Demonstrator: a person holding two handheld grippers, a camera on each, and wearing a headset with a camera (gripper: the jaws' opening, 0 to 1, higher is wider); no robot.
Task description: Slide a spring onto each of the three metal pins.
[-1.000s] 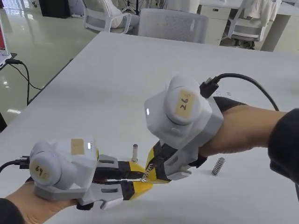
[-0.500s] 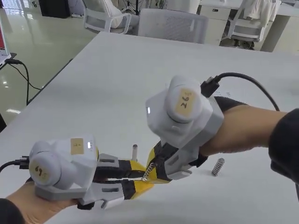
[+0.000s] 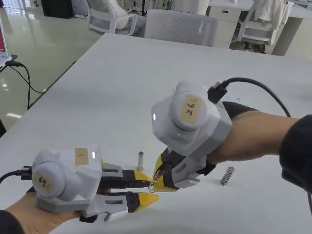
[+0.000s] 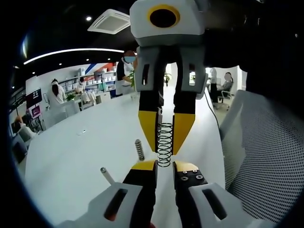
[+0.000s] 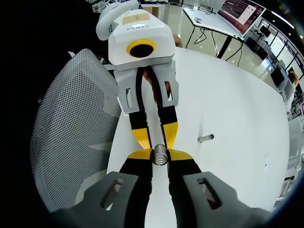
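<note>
Low over the table's point(image 3: 122, 87) near edge, the right gripper point(image 3: 160, 176) is clamped on a spring point(image 4: 164, 142), whose axis runs 1 to 7 o'clock in the head view. An upright pin point(image 3: 140, 159) stands near, at 11 o'clock from it. The left gripper point(image 4: 166, 166) is slightly agape and apparently empty.

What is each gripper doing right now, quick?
Left gripper: open.
Right gripper: closed on a spring.

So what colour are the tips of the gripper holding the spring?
Yellow. On the right gripper, the fingertips pinching the spring show best in the left gripper view.
</note>
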